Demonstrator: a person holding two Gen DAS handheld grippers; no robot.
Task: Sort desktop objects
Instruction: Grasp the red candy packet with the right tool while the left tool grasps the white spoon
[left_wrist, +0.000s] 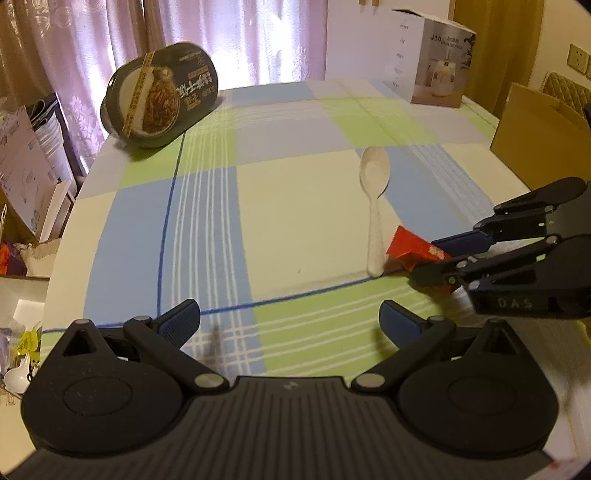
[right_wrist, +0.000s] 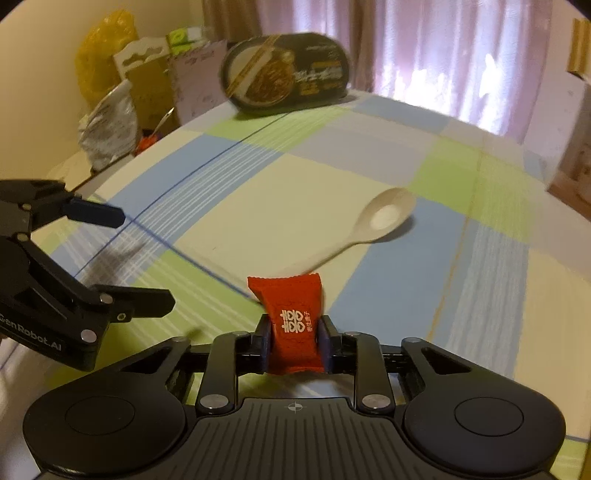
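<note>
The red candy packet (right_wrist: 293, 325) is sitting pinched between the closed fingers of the right gripper (right_wrist: 294, 334), hanging just over the checked tablecloth (left_wrist: 295, 206). A white plastic spoon (left_wrist: 375, 195) is lying just beyond it, handle end near the packet. The left gripper (left_wrist: 290, 321) is hovering alongside, jaws spread wide and holding nothing. A dark instant-meal tub (left_wrist: 162, 96) is leaning at the far edge.

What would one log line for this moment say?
right gripper: jaws shut on red candy packet | left gripper: open, empty | white spoon: on tablecloth | food bowl: far edge
</note>
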